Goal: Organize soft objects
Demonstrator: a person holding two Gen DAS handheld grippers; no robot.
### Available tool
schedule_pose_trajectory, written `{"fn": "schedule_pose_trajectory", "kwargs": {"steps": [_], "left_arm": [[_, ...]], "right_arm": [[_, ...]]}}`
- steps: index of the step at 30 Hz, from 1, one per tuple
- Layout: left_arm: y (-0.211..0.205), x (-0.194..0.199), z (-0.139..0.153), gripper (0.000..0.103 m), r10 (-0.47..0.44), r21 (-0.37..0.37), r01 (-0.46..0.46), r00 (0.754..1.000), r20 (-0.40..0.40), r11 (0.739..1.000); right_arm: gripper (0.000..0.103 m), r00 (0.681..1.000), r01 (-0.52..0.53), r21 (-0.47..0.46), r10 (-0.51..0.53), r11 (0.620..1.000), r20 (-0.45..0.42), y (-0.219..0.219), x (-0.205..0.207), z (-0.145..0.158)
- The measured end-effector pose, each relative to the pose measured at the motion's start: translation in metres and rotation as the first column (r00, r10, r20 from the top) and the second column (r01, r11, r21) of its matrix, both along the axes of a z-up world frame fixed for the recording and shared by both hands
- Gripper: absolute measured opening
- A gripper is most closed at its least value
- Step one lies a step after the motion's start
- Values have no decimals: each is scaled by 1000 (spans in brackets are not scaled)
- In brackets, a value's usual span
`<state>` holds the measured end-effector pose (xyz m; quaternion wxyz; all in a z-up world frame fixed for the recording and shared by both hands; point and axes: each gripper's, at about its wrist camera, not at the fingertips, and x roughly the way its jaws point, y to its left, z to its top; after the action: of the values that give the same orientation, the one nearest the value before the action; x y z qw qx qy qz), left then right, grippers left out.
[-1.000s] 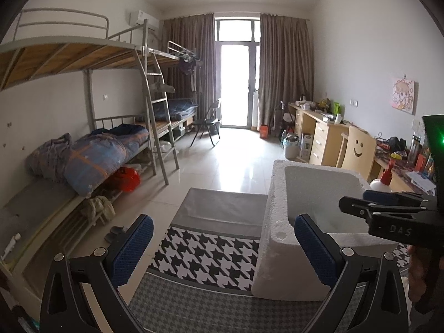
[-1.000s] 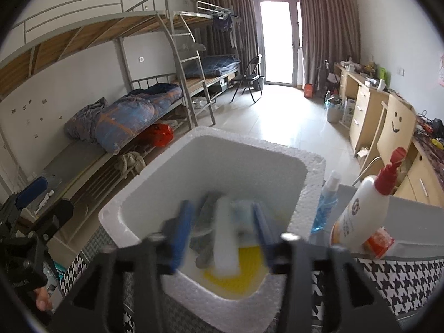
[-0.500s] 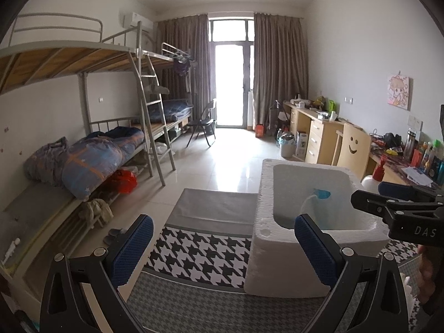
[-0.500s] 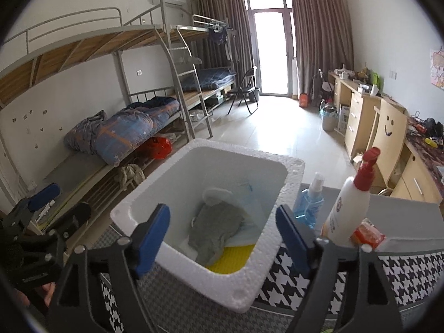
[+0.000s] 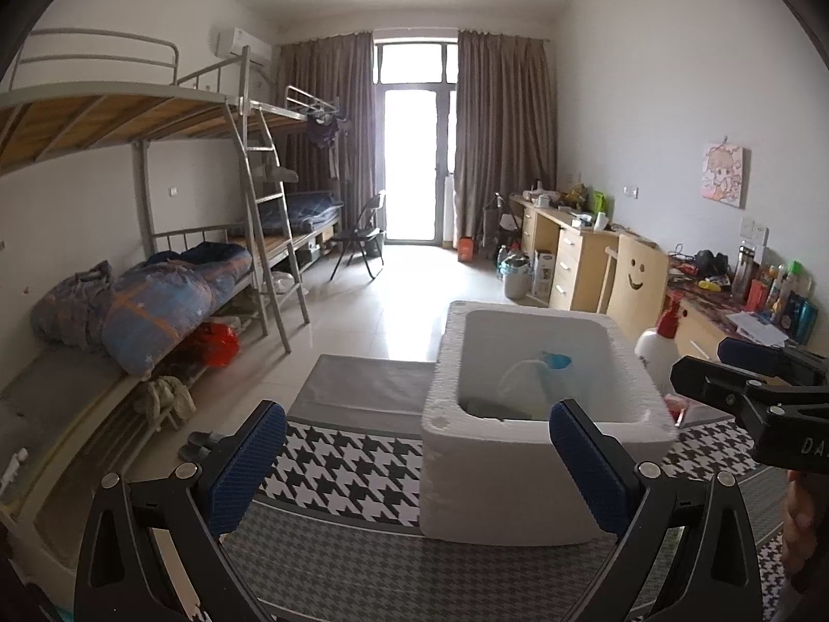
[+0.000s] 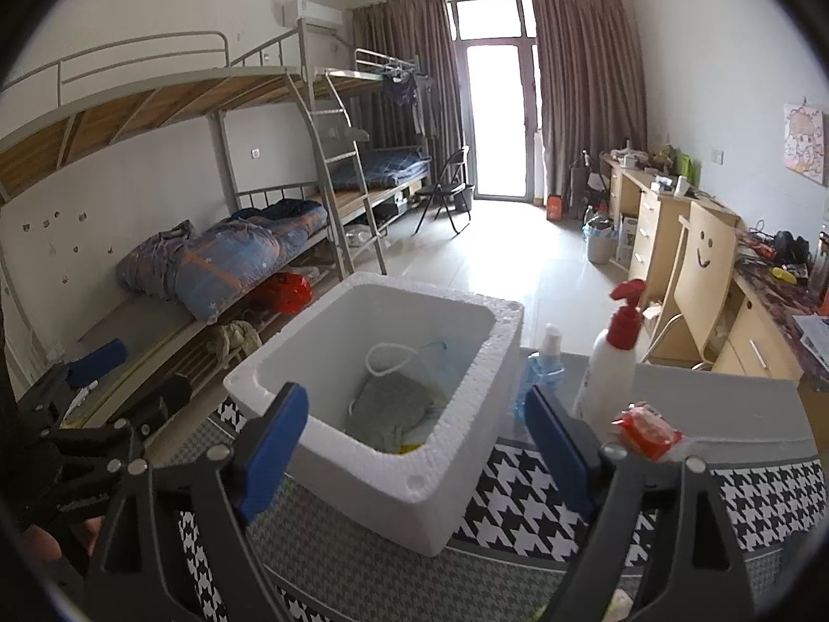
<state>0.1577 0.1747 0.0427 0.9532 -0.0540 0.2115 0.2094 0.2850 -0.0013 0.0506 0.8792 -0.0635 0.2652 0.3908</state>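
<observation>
A white foam box (image 6: 394, 487) stands on the houndstooth-cloth table (image 6: 528, 513). Inside it lie a grey cloth (image 6: 396, 404), a clear bag with a white cord loop (image 6: 414, 357) and something yellow beneath. My right gripper (image 6: 414, 446) is open and empty, just in front of the box's near rim. My left gripper (image 5: 419, 461) is open and empty, to the left of and short of the box (image 5: 518, 477). The right gripper also shows at the right edge of the left wrist view (image 5: 751, 389).
A blue spray bottle (image 6: 541, 373), a white bottle with a red pump (image 6: 611, 363) and a red packet (image 6: 647, 430) stand right of the box. Bunk beds (image 6: 217, 259) line the left wall. Desks and a smiley-face chair (image 6: 710, 254) line the right wall.
My right gripper opened inside the box, let go of the soft item, and drew back up and away. My left gripper drifted back slightly, still open.
</observation>
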Motion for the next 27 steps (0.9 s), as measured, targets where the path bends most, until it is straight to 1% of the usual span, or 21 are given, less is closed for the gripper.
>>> {"fn": "schedule_pose_trajectory", "kwargs": {"steps": [9, 12, 13, 23, 27], "left_arm": [[-21, -7, 8, 102, -29, 19, 28, 999, 16, 999], [-26, -8, 9, 102, -35, 22, 34, 999, 21, 999], [-28, -9, 9, 102, -38, 24, 38, 999, 20, 999], [-45, -11, 10, 102, -73, 30, 72, 997, 28, 997], [-50, -11, 10, 102, -89, 29, 88, 996, 30, 996]], "right_arm": [[90, 999, 17, 32, -18, 999, 29, -24, -18, 7], [98, 998, 30, 45, -33, 999, 52, -32, -24, 9], [100, 998, 35, 54, -38, 998, 58, -35, -25, 10], [100, 995, 59, 63, -64, 996, 82, -51, -34, 7], [100, 995, 68, 73, -73, 995, 74, -60, -35, 6]]}}
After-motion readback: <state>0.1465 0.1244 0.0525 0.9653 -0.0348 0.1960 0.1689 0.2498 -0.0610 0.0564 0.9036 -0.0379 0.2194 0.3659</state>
